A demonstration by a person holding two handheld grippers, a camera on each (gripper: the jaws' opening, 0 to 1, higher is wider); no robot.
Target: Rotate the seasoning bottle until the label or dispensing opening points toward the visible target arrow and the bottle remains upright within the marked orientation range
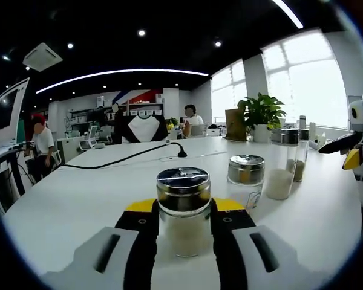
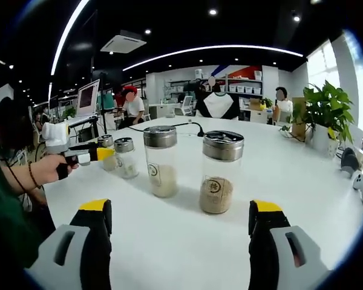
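Seasoning bottle (image 1: pixel 183 211) upright, clamped between left jaws

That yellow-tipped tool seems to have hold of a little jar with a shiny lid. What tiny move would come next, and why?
Probably a slow twist of the left tool, keeping it level. Its jaws sit against both sides of the seasoning bottle, which stands upright on the white table. No label or arrow is visible from here, so how far to turn is unclear. The right tool is open, apart from the two taller bottles ahead.

A seasoning bottle (image 1: pixel 183 211) with a metal lid is clasped upright between the jaws of the left hand-held gripper (image 1: pixel 183 232) on the white tabletop (image 1: pixel 72 199).
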